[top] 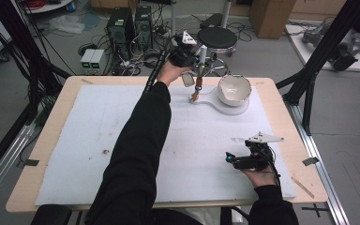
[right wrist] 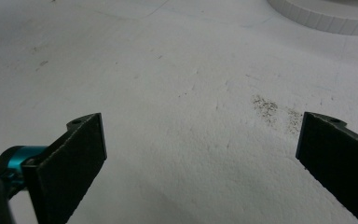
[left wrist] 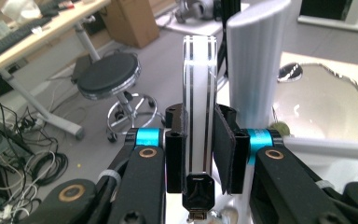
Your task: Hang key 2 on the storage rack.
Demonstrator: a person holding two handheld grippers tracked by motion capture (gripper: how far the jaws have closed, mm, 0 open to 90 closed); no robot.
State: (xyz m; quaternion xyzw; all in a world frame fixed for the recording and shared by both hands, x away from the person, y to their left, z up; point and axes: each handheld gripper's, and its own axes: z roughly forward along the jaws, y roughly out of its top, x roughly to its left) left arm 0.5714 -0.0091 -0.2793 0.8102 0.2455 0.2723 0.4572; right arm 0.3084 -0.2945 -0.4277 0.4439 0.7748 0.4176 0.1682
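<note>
Left tool (left wrist: 200,149): clamped on clear striped bar (left wrist: 199,93), desk far edge | right tool (right wrist: 200,158): jaws apart, near right corner

The table (top: 281,101) has a light wooden top. A white sheet (top: 122,136) covers most of it, leaving a bare wooden margin along all four edges. The sheet carries faint marks, including a small dark spot (top: 105,152) toward the near left corner and a speckled patch (right wrist: 272,109) on the right side. A white base (top: 232,108) lies on the sheet near the far right corner, with a white bowl (top: 234,89) seated on it.
</note>
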